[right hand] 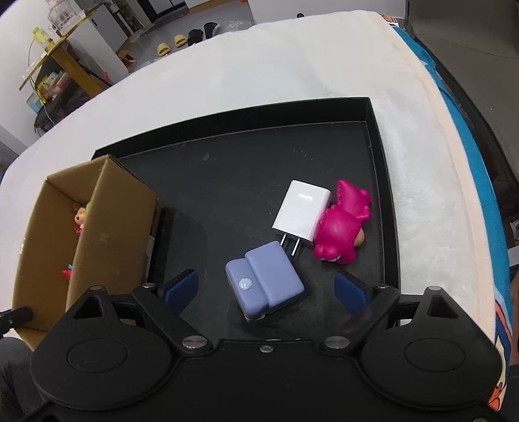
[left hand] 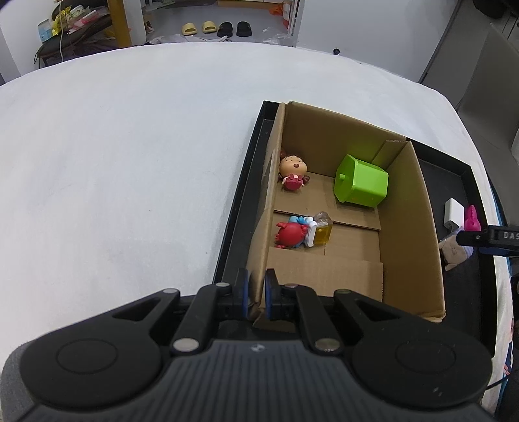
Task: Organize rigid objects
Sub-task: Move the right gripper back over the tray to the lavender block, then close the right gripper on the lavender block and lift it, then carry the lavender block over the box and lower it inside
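A cardboard box stands in a black tray. Inside it lie a doll figure, a green bin, a red crab toy and a small yellow bottle. My left gripper is shut on the box's near left wall. In the right wrist view, a lavender block-shaped object lies on the tray floor. My right gripper hangs open around it, with the pads clear of its sides. A white plug charger and a pink toy lie just beyond.
The tray sits on a white cloth-covered surface. The tray's right rim runs close to the pink toy. The box stands left of my right gripper. Beyond the surface are shelves and slippers on the floor.
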A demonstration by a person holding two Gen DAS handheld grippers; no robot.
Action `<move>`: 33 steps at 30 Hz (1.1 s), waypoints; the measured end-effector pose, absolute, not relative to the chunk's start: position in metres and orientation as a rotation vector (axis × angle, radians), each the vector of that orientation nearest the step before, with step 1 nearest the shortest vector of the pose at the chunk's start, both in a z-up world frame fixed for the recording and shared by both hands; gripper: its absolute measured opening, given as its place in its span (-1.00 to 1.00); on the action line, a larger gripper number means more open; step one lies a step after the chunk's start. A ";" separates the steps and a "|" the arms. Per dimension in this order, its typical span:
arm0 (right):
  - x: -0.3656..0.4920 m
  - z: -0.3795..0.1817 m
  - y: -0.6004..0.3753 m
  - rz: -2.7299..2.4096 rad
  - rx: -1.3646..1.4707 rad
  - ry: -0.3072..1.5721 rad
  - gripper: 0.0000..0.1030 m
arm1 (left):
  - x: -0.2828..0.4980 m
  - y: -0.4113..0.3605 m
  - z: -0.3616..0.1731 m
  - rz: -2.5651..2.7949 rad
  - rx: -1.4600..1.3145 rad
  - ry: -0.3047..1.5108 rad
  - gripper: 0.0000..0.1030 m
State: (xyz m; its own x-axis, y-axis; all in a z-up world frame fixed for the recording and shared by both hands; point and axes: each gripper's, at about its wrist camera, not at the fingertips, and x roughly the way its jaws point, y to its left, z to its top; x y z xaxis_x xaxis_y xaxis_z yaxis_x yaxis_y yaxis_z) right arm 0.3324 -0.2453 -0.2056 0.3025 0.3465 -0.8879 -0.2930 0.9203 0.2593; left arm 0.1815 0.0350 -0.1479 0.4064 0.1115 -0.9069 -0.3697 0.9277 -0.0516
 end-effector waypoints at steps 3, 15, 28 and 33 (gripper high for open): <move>0.333 -0.212 -0.244 0.416 0.045 1.205 0.18 | 0.182 0.035 -0.148 0.308 -0.264 1.115 -0.83; 0.320 -0.202 -0.247 0.414 0.058 1.206 -0.10 | 0.181 0.036 -0.149 0.312 -0.265 1.116 -0.83; 0.306 -0.167 -0.243 0.436 0.070 1.140 -0.11 | 0.181 0.037 -0.149 0.314 -0.265 1.116 -0.83; 0.302 -0.154 -0.241 0.449 0.074 1.115 -0.11 | 0.181 0.037 -0.149 0.314 -0.266 1.117 -0.83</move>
State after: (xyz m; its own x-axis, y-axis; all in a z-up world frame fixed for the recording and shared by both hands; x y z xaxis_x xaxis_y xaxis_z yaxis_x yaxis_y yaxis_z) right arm 0.3022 -0.2407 -0.1545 0.3603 0.3849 -0.8497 -0.3116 0.9082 0.2793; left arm 0.1813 0.0368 -0.1491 0.4024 0.1133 -0.9084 -0.3765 0.9250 -0.0515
